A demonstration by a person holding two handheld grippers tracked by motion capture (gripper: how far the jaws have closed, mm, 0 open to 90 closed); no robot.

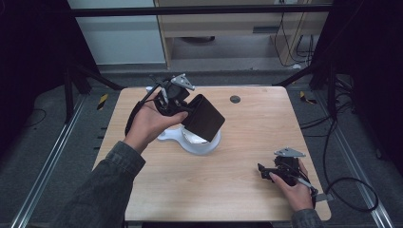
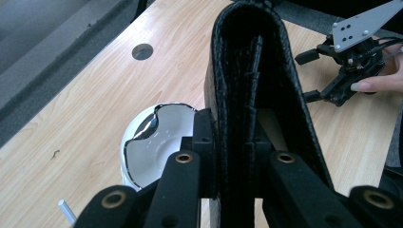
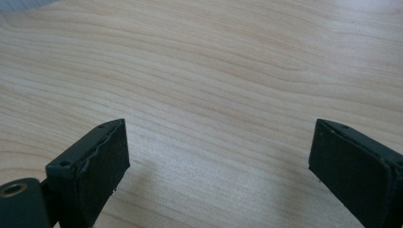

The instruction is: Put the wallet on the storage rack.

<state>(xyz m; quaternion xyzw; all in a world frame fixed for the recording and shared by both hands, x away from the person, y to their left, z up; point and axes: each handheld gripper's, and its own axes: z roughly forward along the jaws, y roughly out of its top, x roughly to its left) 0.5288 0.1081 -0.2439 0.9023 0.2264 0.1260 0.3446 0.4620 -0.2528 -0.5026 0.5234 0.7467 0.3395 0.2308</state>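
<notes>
A black wallet is held up in the air, over the far left part of the bench. It looks like leather and it is folded. In the left gripper view its folded edge points away from the camera. The left hand-held gripper is squeezed tight on the wallet, with one black jaw on each side of it.

Right under the wallet sits a white bowl-like thing on the bench. In the left gripper view its inside is white with a dark shiny rim. I cannot tell just what it is.

The person's left hand holds that gripper, and a grey-green sleeve comes in from the near left corner.

The right hand-held gripper is near the near right corner of the bench, well apart from the wallet. Its jaws are spread wide and hold nothing. In the right gripper view there is bare light wood between them. The right hand holds it low by the bench top.

A small round grey hole cover sits near the far edge of the bench.
</notes>
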